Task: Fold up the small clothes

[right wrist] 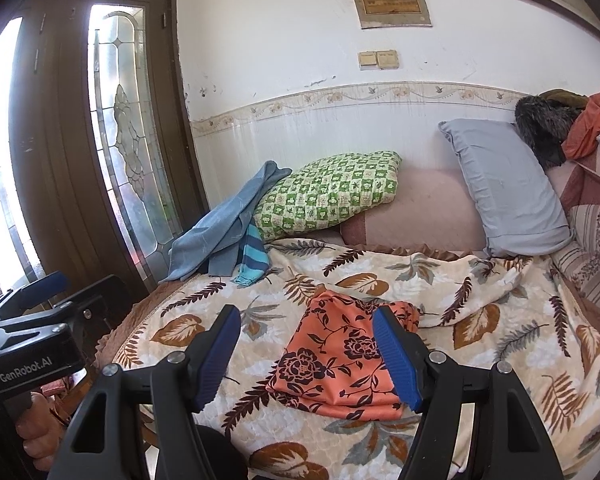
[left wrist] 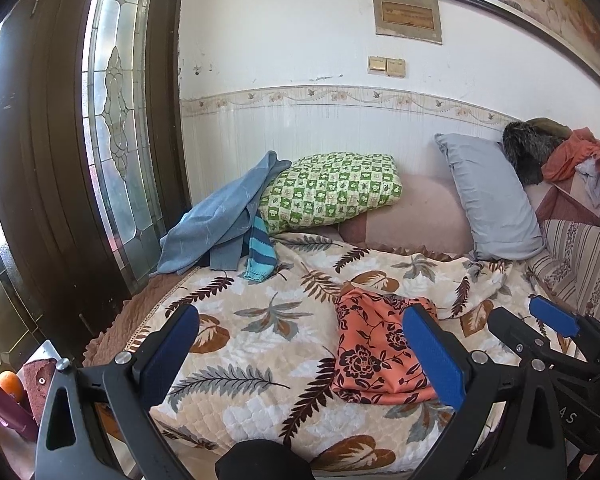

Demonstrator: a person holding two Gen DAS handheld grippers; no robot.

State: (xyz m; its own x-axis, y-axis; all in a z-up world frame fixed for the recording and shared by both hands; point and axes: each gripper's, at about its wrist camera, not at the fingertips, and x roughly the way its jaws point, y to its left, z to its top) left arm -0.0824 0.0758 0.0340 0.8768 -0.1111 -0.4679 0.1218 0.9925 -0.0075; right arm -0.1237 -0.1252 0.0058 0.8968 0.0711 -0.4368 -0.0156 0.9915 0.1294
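Cloth first: the orange floral garment (left wrist: 374, 354) lies on the bed, on the leaf-print blanket (left wrist: 236, 344), already doubled over into a rough slab with its near edge stacked in layers. Its long axis runs away from the grippers, from the near edge of the bed up toward the pillows, slanting a touch to the left at the far end.

Both grippers hang above the near side of the bed, angled down at it. The left gripper (left wrist: 300, 350) has its jaws spread wide and nothing between the pads; from its own camera the garment sits off to the right, tucked behind its right-hand finger. The right gripper (right wrist: 310, 354) is also spread wide and empty, and here is the thing that matters: in the right wrist view the garment (right wrist: 340, 360) lies almost squarely between the two blue pads, just ahead and below. So the right hand looks the better placed, I'd say, with the left needing to swing across.

No pad touches fabric yet. Next grab, by my reckoning, wants the layered near edge or the far crumpled end, taken across that long axis.

Behind, well clear, a blue cloth (left wrist: 220, 216) slumps against the green checked pillow (left wrist: 332, 188), and a grey pillow (left wrist: 492, 200) leans on the wall.
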